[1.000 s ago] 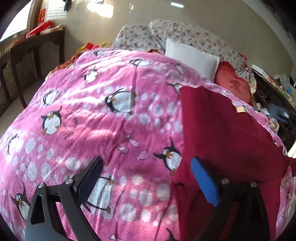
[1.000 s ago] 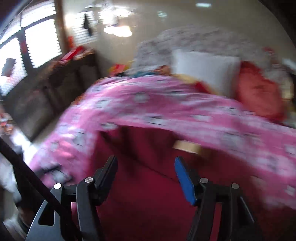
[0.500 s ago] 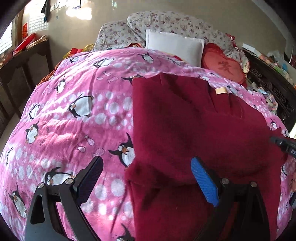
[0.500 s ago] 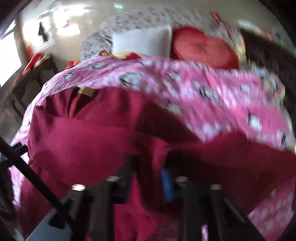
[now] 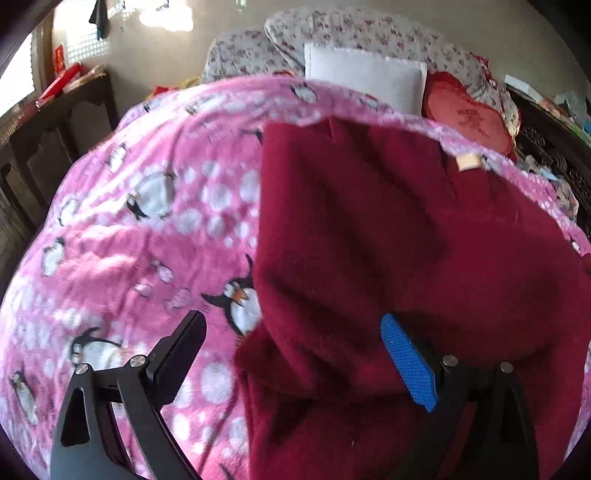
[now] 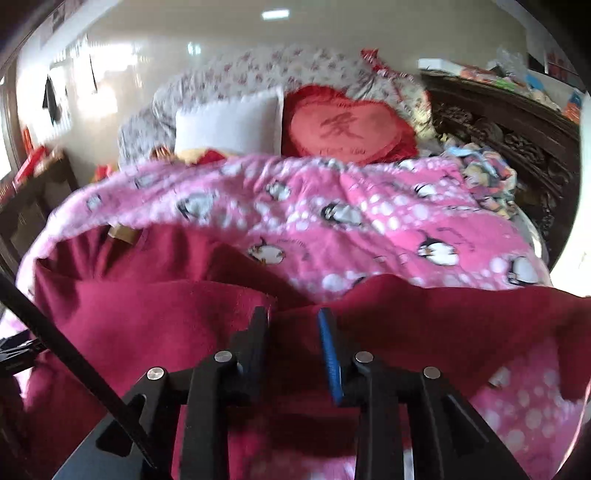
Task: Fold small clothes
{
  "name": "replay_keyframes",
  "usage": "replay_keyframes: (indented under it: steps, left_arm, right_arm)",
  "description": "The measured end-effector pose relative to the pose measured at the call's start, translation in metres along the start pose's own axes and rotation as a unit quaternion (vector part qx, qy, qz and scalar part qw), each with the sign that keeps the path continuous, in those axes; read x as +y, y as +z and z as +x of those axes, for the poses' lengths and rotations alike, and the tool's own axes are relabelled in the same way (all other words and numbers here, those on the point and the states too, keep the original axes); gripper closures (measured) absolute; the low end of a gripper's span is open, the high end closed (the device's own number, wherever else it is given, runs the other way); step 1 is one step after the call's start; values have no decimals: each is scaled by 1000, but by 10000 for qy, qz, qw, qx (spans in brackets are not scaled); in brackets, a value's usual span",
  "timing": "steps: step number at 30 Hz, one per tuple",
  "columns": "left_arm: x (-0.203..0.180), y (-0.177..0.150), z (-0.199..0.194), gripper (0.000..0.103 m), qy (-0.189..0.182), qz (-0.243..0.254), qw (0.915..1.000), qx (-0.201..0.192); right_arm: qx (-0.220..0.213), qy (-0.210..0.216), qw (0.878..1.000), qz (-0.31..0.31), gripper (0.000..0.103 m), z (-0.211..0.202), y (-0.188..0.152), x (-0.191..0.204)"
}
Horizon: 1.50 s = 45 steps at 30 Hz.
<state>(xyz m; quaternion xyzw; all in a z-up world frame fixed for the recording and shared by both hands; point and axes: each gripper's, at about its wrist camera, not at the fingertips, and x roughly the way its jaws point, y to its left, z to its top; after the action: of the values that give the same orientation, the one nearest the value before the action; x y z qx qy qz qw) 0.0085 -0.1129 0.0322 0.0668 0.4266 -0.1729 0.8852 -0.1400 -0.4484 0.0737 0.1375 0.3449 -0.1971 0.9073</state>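
A dark red fleece garment lies on the pink penguin blanket, with a tan label at its far end. My left gripper is open and empty, its jaws wide apart over the garment's near left edge. In the right wrist view my right gripper is shut on a raised fold of the same red garment, and the cloth stretches away to both sides of its jaws.
A white pillow, a red heart cushion and floral pillows lie at the head of the bed. A dark carved cabinet stands on the right. A dark wooden table stands on the left.
My right gripper has closed on the garment and lifted a fold of it. My left gripper has moved right and now hangs over the garment's left edge, still open.
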Motion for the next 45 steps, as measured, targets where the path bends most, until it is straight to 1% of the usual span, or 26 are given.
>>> replay_keyframes:
  steps: [2, 4, 6, 7, 9, 11, 12, 13, 15, 17, 19, 21, 23, 25, 28, 29, 30, 31, 32, 33, 36, 38, 39, 41, 42, 45]
  left_arm:
    - [-1, 0, -9, 8, -27, 7, 9999, -130]
    - [-6, -1, -12, 8, -38, 40, 9999, -151]
    - [-13, -5, -7, 8, -13, 152, 9999, 10]
    - [-16, -7, -4, 8, -18, 205, 9997, 101]
    - [-20, -13, -6, 8, -19, 320, 9993, 191]
    - [-20, -15, -15, 8, -20, 366, 9993, 111]
    - [-19, -15, -20, 8, -25, 367, 9993, 79]
    - [-17, -13, -27, 8, -65, 338, 9994, 35]
    - [-13, -10, -36, 8, -154, 229, 9996, -62]
    - [-12, -9, -43, 8, -215, 118, 9996, -126]
    - [-15, -8, -46, 8, -295, 53, 9995, -131]
    - [-20, -8, -46, 8, -343, 72, 9993, -139]
    - [-30, -7, -41, 8, -333, 171, 9993, -67]
    - [-37, -7, -37, 8, -345, 228, 9991, -28]
    - [-43, -8, -34, 8, -294, 330, 9990, 12]
    - [-43, -9, -33, 8, -285, 349, 9990, 12]
    - [-42, -9, -33, 8, -264, 366, 9990, 10]
    - [-40, -10, -33, 8, -232, 374, 9990, 8]
    - [-36, -10, -33, 8, -196, 367, 9991, 12]
    - [-32, -9, -33, 8, -175, 334, 9993, 27]
    - [-16, -4, -40, 8, -215, 145, 9997, -6]
    - [-1, 1, -50, 8, -262, -105, 9995, -133]
    - [5, 3, -55, 8, -296, -220, 9991, -192]
    - [19, 7, -65, 8, -369, -411, 9980, -300]
    - [24, 8, -69, 8, -378, -467, 9976, -338]
    - [40, 11, -78, 8, -329, -633, 9964, -450]
  right_arm:
    - [-105, 369, 9992, -84, 72, -14, -6, 8]
    - [64, 665, 9972, -328, 73, -12, -16, 26]
    - [458, 392, 9968, -527, 73, 10, -29, 37]
    - [567, 337, 9967, -480, 73, 19, -35, 37]
    - [487, 539, 9973, -119, 73, 17, -37, 27]
    - [473, 879, 9944, 357, 65, 0, -34, 8]
    - [344, 922, 9933, 606, 46, -11, -34, -5]
    - [150, 832, 9924, 890, 26, -25, -36, -23]
    - [-168, 627, 9877, 1423, 17, -47, -40, -59]
    - [-351, 369, 9792, 1966, 16, -61, -44, -97]
    - [-416, -33, 9653, 2577, 10, -65, -43, -133]
    - [-412, -124, 9547, 2946, 9, -60, -41, -157]
    - [-270, -244, 9467, 3199, 9, -48, -35, -168]
    - [-259, -187, 9440, 3283, 8, -34, -26, -174]
    - [-218, -441, 9326, 3575, 8, -14, -19, -186]
    - [-229, -446, 9273, 3710, 8, -10, -21, -194]
    - [-261, -381, 9244, 3786, 19, -10, -25, -200]
    - [-304, -286, 9254, 3768, 53, -10, -25, -203]
    - [-334, -233, 9314, 3616, 76, -14, -23, -203]
    - [-355, -248, 9375, 3453, 91, -20, -21, -201]
    - [-690, -83, 9571, 2812, 92, -52, -3, -174]
    - [-896, 104, 9691, 2296, 92, -74, 16, -140]
    - [-1003, 335, 9735, 2028, 92, -85, 26, -117]
    - [-1074, 820, 9796, 1487, 92, -97, 45, -66]
    - [-1088, 967, 9815, 1246, 92, -100, 50, -43]
    - [-970, 1572, 9817, 463, 92, -95, 59, 40]
